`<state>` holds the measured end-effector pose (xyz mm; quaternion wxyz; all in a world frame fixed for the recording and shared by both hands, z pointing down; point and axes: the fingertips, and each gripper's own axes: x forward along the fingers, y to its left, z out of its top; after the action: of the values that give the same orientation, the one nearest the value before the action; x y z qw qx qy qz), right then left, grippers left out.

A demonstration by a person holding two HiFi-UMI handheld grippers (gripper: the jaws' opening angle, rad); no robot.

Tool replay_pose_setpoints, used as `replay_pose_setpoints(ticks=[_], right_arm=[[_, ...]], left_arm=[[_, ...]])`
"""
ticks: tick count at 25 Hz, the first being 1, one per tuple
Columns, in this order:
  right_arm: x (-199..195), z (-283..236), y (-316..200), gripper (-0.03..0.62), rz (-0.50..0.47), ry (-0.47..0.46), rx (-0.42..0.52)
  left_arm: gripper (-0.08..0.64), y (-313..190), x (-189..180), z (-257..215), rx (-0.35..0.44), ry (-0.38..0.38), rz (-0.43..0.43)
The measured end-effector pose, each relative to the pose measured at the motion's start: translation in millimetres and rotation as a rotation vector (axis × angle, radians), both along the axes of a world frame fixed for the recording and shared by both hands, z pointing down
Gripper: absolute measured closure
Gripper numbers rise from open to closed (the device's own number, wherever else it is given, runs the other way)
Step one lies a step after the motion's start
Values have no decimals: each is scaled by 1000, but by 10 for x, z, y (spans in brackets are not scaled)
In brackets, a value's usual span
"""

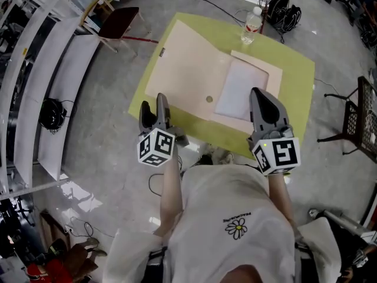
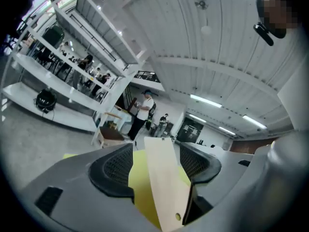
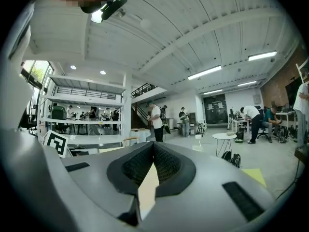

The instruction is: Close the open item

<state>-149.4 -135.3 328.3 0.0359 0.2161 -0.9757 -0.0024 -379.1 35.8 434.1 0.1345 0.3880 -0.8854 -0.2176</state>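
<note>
Both arms reach forward and level. The left tongs (image 1: pixel 153 106) gape wide, with the stiff cream cover of the folder (image 1: pixel 188 69) between them, unpressed. The right tongs (image 1: pixel 260 94) pinch its thin near edge. The folder lies open just ahead on the yellow-green table (image 1: pixel 296 69).

folder (image 1: pixel 182 63) on table (image 1: pixel 294 81), bottle (image 1: pixel 251 25) behind

Folder (image 1: pixel 182 69) ahead of and between the tongs: smooth cream card, matt, no shine at all. Just ahead of the right tongs (image 1: pixel 257 94), a white sheet (image 1: pixel 238 90), plain paper. The table (image 1: pixel 294 78) beneath is flat matt yellow-green. Left tongs (image 1: pixel 154 106) and right alike are matt grey plastic with black cross-hatched pads (image 2: pixel 117 168). Far ahead, a bottle (image 1: pixel 251 25) of clear glossy plastic. The floor (image 1: pixel 112 170) is polished and reflective.
</note>
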Motion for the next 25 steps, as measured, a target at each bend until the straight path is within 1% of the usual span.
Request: replay_pose_setpoints(ticks=[3, 8, 11, 13, 14, 16, 17, 20, 21, 22, 23, 25], right_arm=[[-54, 12, 81, 580, -19, 12, 1], [-3, 127, 124, 580, -14, 47, -2], [95, 225, 131, 580, 6, 80, -13], [171, 263, 134, 580, 28, 93, -20], [202, 270, 134, 580, 35, 96, -19], [250, 280, 136, 580, 39, 98, -15], [273, 290, 133, 580, 40, 98, -13], [353, 333, 92, 580, 63, 104, -16], [381, 347, 72, 580, 74, 105, -18], [408, 360, 53, 580, 85, 107, -20], [435, 374, 38, 580, 95, 109, -21], [496, 403, 20, 580, 117, 113, -26]], left_arm=[[264, -10, -4, 265, 8, 93, 39], [273, -263, 98, 578, 56, 233, 201], [275, -375, 127, 702, 51, 281, 249], [296, -428, 158, 713, 59, 295, 275], [321, -453, 176, 700, 71, 297, 289], [373, -495, 205, 654, 96, 285, 310], [382, -512, 217, 636, 98, 273, 318], [432, -547, 227, 635, 78, 245, 332], [465, -554, 217, 649, 68, 244, 327], [516, -559, 206, 659, 56, 240, 320], [531, -567, 201, 654, 43, 230, 317], [535, -593, 230, 604, 18, 191, 326]])
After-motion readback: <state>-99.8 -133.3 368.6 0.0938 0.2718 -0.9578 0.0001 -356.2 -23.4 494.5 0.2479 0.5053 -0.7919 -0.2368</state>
